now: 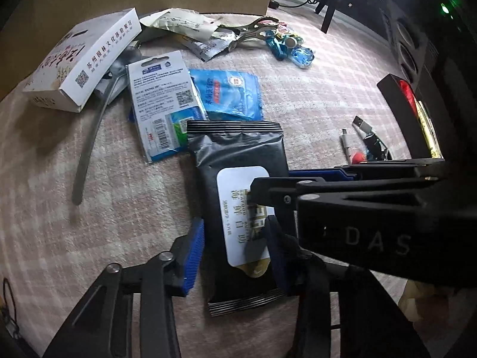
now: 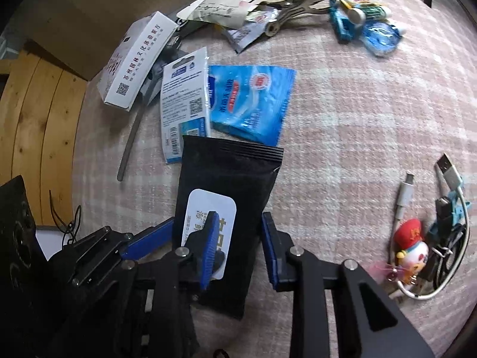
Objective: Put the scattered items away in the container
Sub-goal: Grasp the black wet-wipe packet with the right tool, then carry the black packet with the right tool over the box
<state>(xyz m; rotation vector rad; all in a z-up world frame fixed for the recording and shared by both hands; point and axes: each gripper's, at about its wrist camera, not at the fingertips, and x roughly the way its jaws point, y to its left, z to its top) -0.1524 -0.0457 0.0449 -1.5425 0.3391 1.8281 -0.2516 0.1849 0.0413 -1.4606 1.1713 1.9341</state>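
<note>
- Black wet-wipe pack [image 1: 238, 179] with a white label lies flat on the pink checked cloth [image 1: 313, 95], right in front of both cameras.
- Left gripper [image 1: 235, 256] has its blue-padded fingers [image 1: 192, 256] apart, one on each side of the pack's near end; whether the pads touch it cannot be told.
- Right gripper [image 2: 240, 250] is also spread, one blue pad over the white label and the other just beside the pack's right edge; it does not look clamped.
- In the left view the right gripper's black arm reaches in from the right, its tip over the label.
- Just beyond the pack lie a blue sachet [image 2: 253, 101] and a white carded packet [image 2: 183, 101], the pack's far end overlapping the packet.
- A white box [image 1: 86, 59] sits tilted at the far left, over a grey metal strip [image 1: 89, 140].
- Farther back lie crumpled paper [image 2: 217, 6], metal tongs [image 2: 298, 3] and small blue items [image 2: 378, 37].
- To the right, well apart, lie white cables [image 2: 447, 179] and a red-hatted figurine [image 2: 411, 247].
- A black container [image 1: 402, 119] stands at the right edge of the left view.
</note>
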